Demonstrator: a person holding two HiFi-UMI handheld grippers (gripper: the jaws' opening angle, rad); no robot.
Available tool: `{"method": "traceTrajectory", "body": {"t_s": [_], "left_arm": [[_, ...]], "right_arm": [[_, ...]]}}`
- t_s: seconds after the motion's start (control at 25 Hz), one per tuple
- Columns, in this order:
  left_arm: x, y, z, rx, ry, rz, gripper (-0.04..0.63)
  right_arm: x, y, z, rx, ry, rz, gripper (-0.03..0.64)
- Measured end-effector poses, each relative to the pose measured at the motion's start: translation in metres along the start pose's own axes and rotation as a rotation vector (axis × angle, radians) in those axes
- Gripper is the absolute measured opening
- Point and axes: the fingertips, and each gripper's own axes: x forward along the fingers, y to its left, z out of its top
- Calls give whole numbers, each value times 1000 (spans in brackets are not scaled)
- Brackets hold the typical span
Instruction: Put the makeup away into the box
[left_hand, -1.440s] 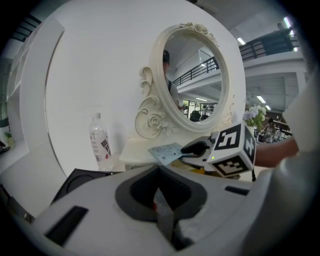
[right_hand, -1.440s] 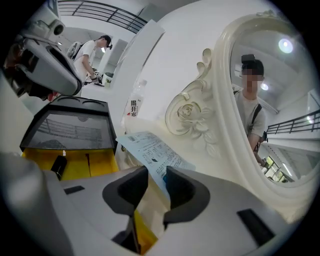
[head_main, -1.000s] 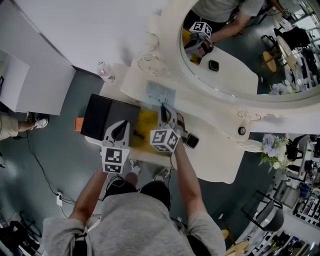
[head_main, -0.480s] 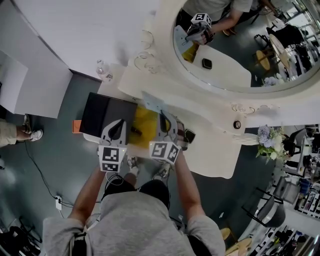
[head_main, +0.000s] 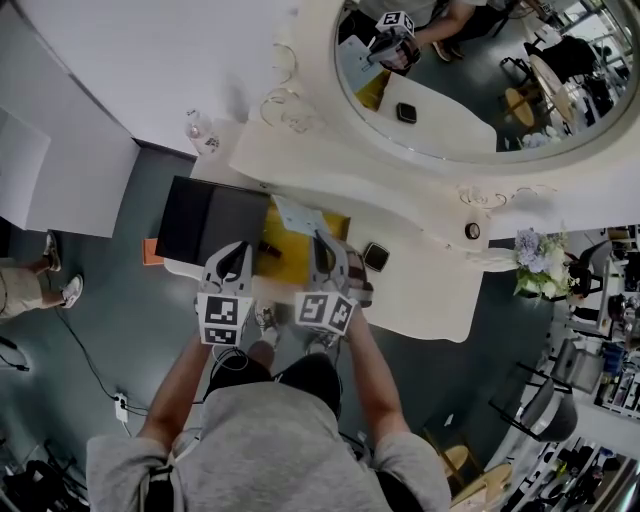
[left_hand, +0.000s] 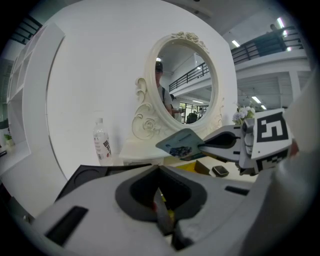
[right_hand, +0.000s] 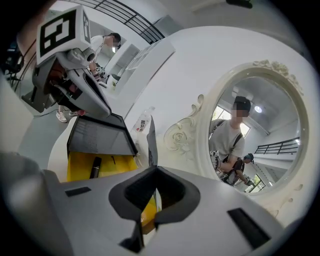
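A box with a yellow inside (head_main: 290, 258) stands open on the vanity table (head_main: 420, 285), its black lid (head_main: 205, 222) folded out to the left. My right gripper (head_main: 320, 240) is shut on a flat pale-blue makeup packet (head_main: 298, 215) and holds it above the box. The right gripper view shows the packet (right_hand: 151, 145) edge-on over the box (right_hand: 80, 167), where a black tube (right_hand: 94, 167) lies. In the left gripper view the packet (left_hand: 180, 144) sticks out of the right gripper (left_hand: 204, 145). My left gripper (head_main: 238, 248) hovers shut at the box's near left, with nothing held.
A black compact (head_main: 375, 257) lies on the table just right of the box. A water bottle (head_main: 201, 133) stands at the back left, beside the big oval mirror (head_main: 450, 70). A small round item (head_main: 472, 231) sits at the mirror's foot. Flowers (head_main: 535, 275) stand far right.
My right gripper has carried the packet leftward and a little up, from beside the compact to above the yellow box. The left gripper has shifted only slightly.
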Motion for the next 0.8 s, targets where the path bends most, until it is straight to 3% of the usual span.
{"method": "traceTrajectory", "body": {"t_s": [0.8], "left_arm": [[-1, -8, -34, -23, 51, -11, 2]], "right_arm": [[24, 64, -56, -78, 149, 149, 14]]}}
